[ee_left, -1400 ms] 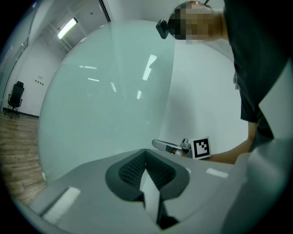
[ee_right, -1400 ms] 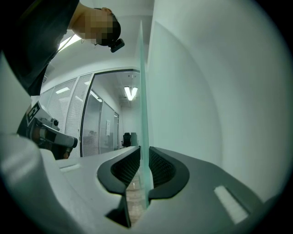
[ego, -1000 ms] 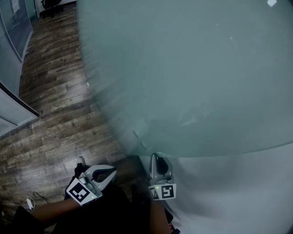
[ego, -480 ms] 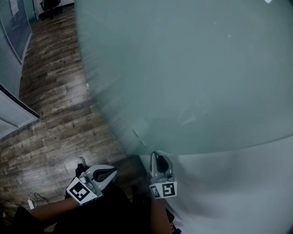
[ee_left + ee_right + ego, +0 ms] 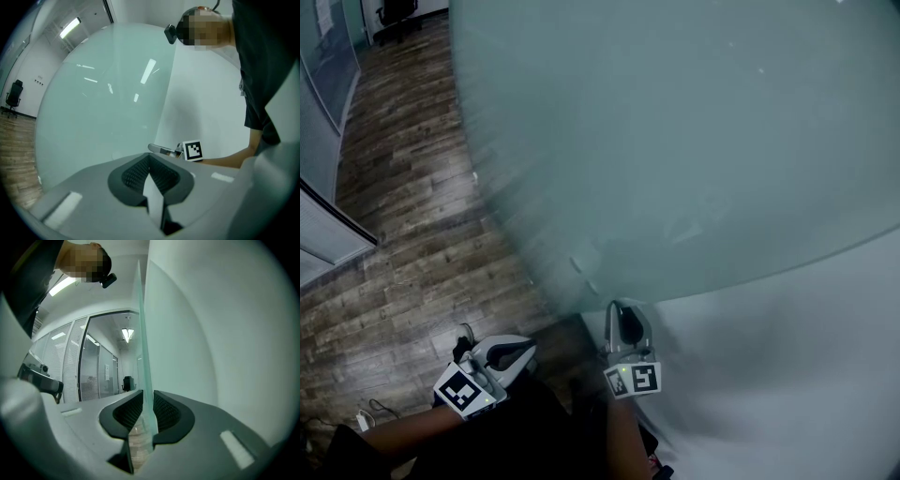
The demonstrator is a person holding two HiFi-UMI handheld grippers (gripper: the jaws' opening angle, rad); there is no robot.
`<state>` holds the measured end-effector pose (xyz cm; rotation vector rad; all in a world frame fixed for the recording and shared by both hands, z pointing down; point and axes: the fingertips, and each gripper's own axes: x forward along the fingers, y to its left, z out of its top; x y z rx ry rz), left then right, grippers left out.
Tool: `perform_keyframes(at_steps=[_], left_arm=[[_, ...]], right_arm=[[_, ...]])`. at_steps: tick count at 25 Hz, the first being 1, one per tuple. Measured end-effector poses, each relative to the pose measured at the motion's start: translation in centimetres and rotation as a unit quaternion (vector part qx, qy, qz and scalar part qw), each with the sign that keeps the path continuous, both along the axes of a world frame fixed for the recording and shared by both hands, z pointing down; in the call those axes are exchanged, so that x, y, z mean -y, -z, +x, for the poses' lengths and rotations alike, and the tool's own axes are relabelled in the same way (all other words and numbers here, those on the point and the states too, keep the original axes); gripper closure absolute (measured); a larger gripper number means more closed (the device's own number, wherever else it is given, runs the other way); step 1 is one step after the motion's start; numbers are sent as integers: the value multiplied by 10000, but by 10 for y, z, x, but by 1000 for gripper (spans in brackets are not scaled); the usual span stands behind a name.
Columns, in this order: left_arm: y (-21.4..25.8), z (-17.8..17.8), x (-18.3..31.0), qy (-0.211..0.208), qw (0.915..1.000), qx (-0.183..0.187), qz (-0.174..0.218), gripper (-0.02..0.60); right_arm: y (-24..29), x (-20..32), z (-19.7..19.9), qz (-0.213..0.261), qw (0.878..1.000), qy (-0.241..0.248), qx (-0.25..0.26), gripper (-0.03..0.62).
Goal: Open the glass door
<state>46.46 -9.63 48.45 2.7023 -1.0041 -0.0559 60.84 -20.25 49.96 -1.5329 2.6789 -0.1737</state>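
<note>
Facing a frosted pale-green glass door [image 5: 675, 141], spread across the upper right and centre of the head view, with brown wood-plank floor [image 5: 403, 234] at the left and white wall [image 5: 787, 375] at the lower right. Apparently standing ajar, judging by the free edge that runs down toward the lower centre of the frame.

Set on that edge, low and centre, by the right hand-held gripper [image 5: 619, 314]: jaws narrow, having just been opening, with the thin pane between them. Seemingly touching both faces with the pads, though hard to be sure through the glass. Off at the lower left, well apart from the door, the left hand-held gripper [image 5: 520, 352]: jaws together, holding nothing.

Probably heavy and perfectly stiff, so slow to start swinging and slow to stop. Smooth on both faces, hence slippery under a light pinch; brittle along the bare edge. Best taken on the free edge, far from the hinge side, for leverage. Better to grip squarely, pads flat, firm without crushing, and to follow the swing's arc rather than drag straight.
</note>
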Motion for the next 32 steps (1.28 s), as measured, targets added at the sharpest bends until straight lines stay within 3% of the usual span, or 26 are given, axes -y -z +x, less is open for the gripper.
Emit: perform_keyframes(at_steps=[5, 9, 13, 15, 20, 23, 27, 32], left_arm=[[9, -3, 1, 11, 9996, -233, 129, 581], [-1, -2, -2, -159, 9994, -299, 15, 581], [14, 11, -9, -337, 9975, -537, 325, 581], [17, 16, -10, -431, 9973, -522, 295, 581], [17, 24, -8, -636, 9947, -671, 450, 581], [25, 34, -10, -842, 9931, -599, 558, 581], [43, 47, -24, -974, 9868, -403, 1231, 581], [45, 46, -28, -947, 9892, -405, 1045, 581]], right_arm=[[0, -15, 0, -53, 9999, -71, 112, 487], [-1, -39, -11, -7, 10000, -26, -60, 514], [13, -66, -13, 124, 9995, -183, -204, 553], [24, -76, -15, 324, 9983, -275, -390, 592], [38, -103, -31, 470, 9972, -318, -483, 592], [53, -109, -37, 552, 9961, -364, -589, 594], [61, -118, -40, 605, 9957, -417, -564, 594], [60, -129, -38, 487, 9959, -577, -500, 594]])
